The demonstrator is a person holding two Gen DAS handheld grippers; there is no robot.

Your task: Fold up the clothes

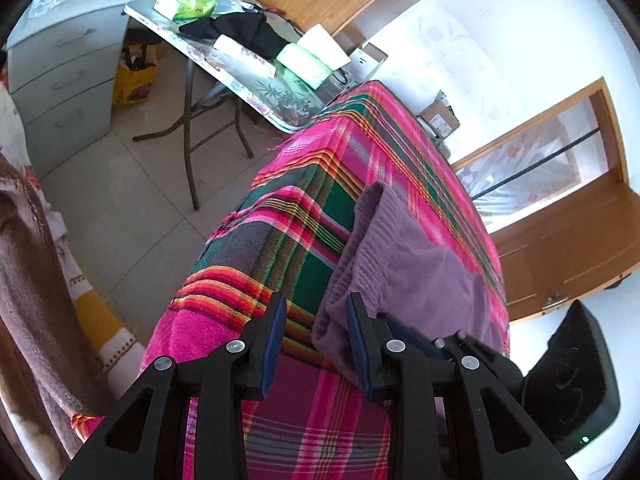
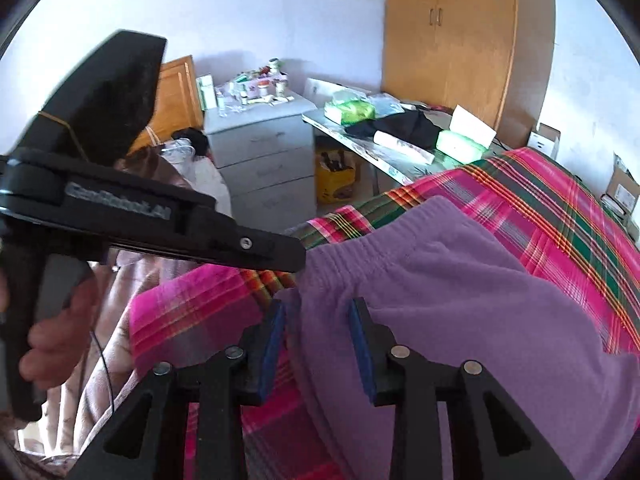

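Observation:
A purple garment with a ribbed elastic waistband (image 1: pixel 404 264) lies on a pink and green plaid cloth (image 1: pixel 304 216) that covers a table. My left gripper (image 1: pixel 316 312) is open, its jaws standing on either side of the near corner of the waistband. In the right wrist view the purple garment (image 2: pixel 448 304) fills the lower right. My right gripper (image 2: pixel 318 318) is open with the garment's near edge between its jaws. The left gripper body (image 2: pixel 168 216) crosses the left of that view, held by a hand.
A folding table (image 1: pixel 248 80) with green packets and a black cloth stands beyond the plaid cloth. A grey drawer unit (image 2: pixel 264 152) with small bottles stands by it, beside a yellow bag (image 2: pixel 336 180). Wooden wardrobe (image 2: pixel 448 40) at the back. Bedding lies at the left (image 1: pixel 24 264).

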